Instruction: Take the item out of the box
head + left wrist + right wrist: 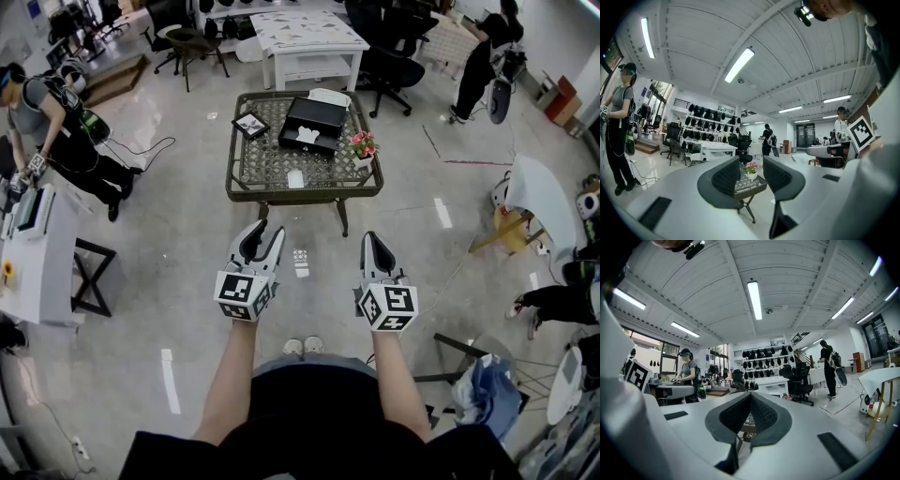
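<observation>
A black box [313, 125] lies on a low wicker table [305, 194], with a pale object at its front edge; what is inside it is too small to tell. Both grippers hang over the floor well short of the table, touching nothing. In the head view my left gripper [261, 230] points at the table's near edge, and in its own view [751, 164] the jaws stand apart, the table [749, 186] showing through the gap. My right gripper [373, 239] sits beside it, and its own view [751, 397] shows the pads [761, 414] meeting with nothing between them.
On the table also stand a pink flower pot [363, 147], a small picture frame [250, 125] and a small white object [295, 179]. A white table [309, 42] and office chairs stand behind. A person [47, 122] works at a white desk [37, 253] on the left.
</observation>
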A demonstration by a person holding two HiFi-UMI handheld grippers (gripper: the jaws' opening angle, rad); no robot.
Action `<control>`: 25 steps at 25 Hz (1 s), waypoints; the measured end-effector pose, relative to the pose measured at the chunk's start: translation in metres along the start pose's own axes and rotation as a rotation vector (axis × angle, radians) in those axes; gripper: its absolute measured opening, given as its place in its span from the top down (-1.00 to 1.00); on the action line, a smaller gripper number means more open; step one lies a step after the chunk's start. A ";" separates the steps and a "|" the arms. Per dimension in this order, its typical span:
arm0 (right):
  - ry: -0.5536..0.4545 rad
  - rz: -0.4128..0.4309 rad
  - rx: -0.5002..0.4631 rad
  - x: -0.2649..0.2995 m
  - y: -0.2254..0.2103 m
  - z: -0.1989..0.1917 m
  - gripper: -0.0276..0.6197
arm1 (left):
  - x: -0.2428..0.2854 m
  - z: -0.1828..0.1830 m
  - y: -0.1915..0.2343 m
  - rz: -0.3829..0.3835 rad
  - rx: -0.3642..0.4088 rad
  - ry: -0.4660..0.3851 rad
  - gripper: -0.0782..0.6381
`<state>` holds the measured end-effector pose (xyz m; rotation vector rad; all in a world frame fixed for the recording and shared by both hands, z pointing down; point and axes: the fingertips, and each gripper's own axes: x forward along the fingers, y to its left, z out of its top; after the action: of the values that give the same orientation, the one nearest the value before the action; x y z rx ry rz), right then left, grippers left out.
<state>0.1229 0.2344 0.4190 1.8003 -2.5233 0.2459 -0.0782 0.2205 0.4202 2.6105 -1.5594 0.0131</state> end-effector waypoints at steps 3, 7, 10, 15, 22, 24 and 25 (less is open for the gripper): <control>-0.001 -0.004 0.002 0.000 0.001 0.000 0.91 | -0.002 0.001 0.004 0.006 -0.006 -0.011 0.22; -0.006 -0.010 0.004 -0.001 0.005 0.001 0.91 | -0.006 0.002 0.008 0.006 -0.008 -0.014 0.14; -0.010 -0.014 0.003 0.000 0.009 0.003 0.91 | -0.008 0.002 0.012 0.001 -0.007 -0.017 0.13; -0.027 -0.026 0.008 -0.004 0.023 0.000 0.91 | -0.018 0.002 0.018 -0.012 -0.002 -0.026 0.13; -0.046 -0.047 0.014 -0.008 0.028 -0.003 0.91 | -0.022 0.000 0.024 -0.025 0.007 -0.027 0.13; -0.052 -0.054 0.020 -0.006 0.026 -0.001 0.91 | -0.020 0.002 0.028 -0.019 0.005 -0.033 0.13; -0.054 -0.056 0.020 -0.004 0.025 0.001 0.91 | -0.017 0.004 0.030 -0.017 0.005 -0.036 0.13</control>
<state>0.1007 0.2455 0.4149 1.9077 -2.5098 0.2236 -0.1131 0.2209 0.4178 2.6421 -1.5508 -0.0318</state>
